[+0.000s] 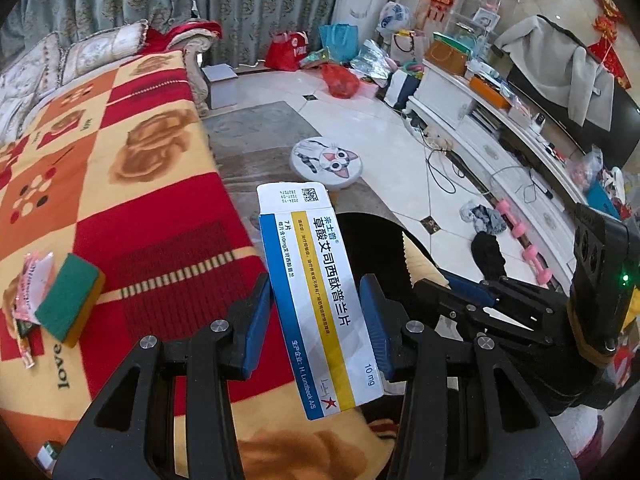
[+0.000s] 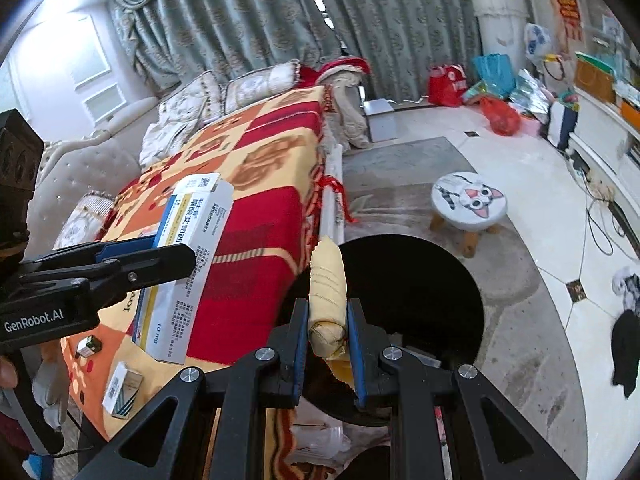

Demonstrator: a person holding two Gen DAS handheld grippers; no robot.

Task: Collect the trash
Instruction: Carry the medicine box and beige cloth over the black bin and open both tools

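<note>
You are looking at one medicine box [image 1: 320,300], one yellow wrapper [image 2: 327,292], one sponge [image 1: 68,296], one torn pink packet [image 1: 34,280], two small boxes [image 2: 122,388] and one black bin [image 2: 400,280].

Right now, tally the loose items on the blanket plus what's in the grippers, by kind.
Medicine boxes: 3 (large one in left gripper, small white one, tiny one)
Sponges: 1
Wrappers: 2 (pink one, yellow packet in right gripper)
Total: 6
</note>
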